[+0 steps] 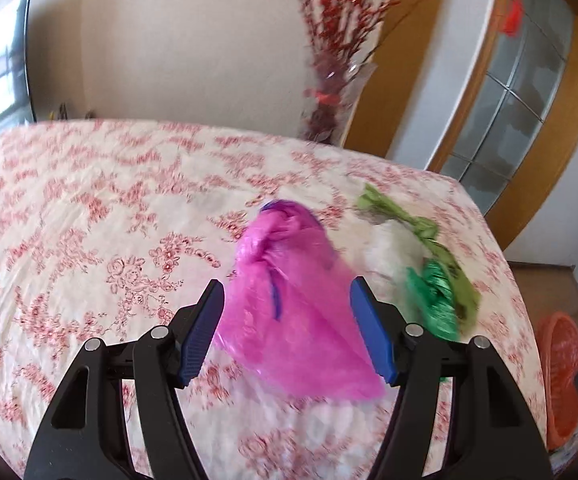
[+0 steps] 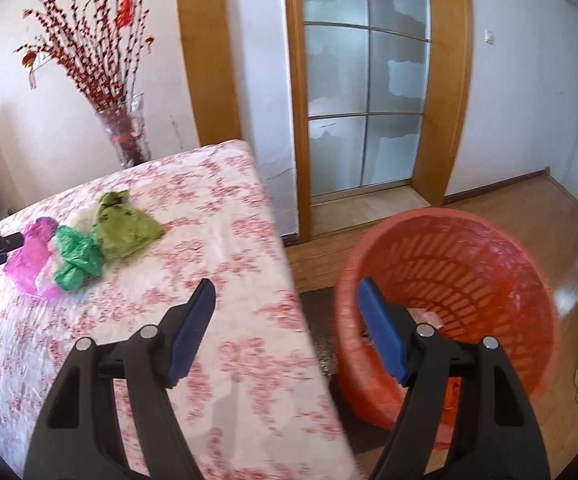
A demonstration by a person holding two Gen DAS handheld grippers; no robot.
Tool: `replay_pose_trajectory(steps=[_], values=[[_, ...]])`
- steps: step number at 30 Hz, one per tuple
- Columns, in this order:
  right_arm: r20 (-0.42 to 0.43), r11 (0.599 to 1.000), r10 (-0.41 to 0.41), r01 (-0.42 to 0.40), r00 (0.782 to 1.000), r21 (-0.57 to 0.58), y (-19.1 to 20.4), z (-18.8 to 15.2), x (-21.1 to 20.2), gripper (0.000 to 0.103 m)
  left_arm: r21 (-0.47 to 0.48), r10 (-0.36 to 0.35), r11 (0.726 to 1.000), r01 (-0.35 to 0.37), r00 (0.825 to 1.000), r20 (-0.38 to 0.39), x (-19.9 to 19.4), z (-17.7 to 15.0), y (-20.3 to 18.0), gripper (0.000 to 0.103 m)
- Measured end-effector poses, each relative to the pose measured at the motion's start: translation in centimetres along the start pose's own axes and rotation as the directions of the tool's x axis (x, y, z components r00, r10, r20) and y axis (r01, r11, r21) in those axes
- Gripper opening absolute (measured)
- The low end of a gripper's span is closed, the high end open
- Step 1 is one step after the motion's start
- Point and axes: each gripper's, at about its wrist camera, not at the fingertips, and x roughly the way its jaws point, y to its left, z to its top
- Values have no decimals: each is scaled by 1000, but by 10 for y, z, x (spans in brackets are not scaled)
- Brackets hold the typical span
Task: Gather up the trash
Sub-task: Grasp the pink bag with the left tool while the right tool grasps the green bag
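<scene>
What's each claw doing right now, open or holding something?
Left claw: open around the pink bag, not clamped.
Right claw: open, empty, by the orange basket.

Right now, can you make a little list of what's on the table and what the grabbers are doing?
surface: flowered tablecloth
trash: pink bag, dark green bag, light green bag, whitish bag
bin: orange basket on the floor beside the table
left gripper: open, pink bag between its fingers
right gripper: open, holding nothing
background: vase of red branches

Crumpled bags on bed: four — pink bag (image 2: 29, 258), dark-green bag (image 2: 77, 260), olive bag (image 2: 127, 230), white bag (image 1: 393, 250). Baskets — one, orange basket (image 2: 469, 248).
</scene>
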Motion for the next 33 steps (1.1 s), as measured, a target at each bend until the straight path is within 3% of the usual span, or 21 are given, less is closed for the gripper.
replay_pose_trajectory(steps=[9,11,12,15,25,27,31,33], values=[[-24,997,17,-18,1000,-71,33,1,8,72,-79,-44,996,36,993,-112,44,-3,17,63],[-25,996,21,-23,999,-82,40,2,8,72,-79,-61,995,53,993,-102,42,-5,17,52],[-26,996,25,-27,999,-85,42,3,9,72,-80,-76,995,67,991,-106,42,-6,16,42],[-28,995,37,-39,999,-95,52,6,12,72,-65,-79,995,74,993,-87,38,-7,16,31],[-32,988,100,-103,994,-117,95,23,32,72,-23,37,999,-36,998,44,-8,-6,64,29],[-36,985,121,-124,992,-119,107,29,42,68,-34,55,998,-53,997,53,-14,-6,76,29],[-67,977,182,-188,981,-101,137,50,70,45,-38,67,997,-64,995,69,-20,-3,89,29],[-85,972,204,-212,975,-100,153,59,85,39,-35,66,997,-63,995,76,-23,-2,92,29]])
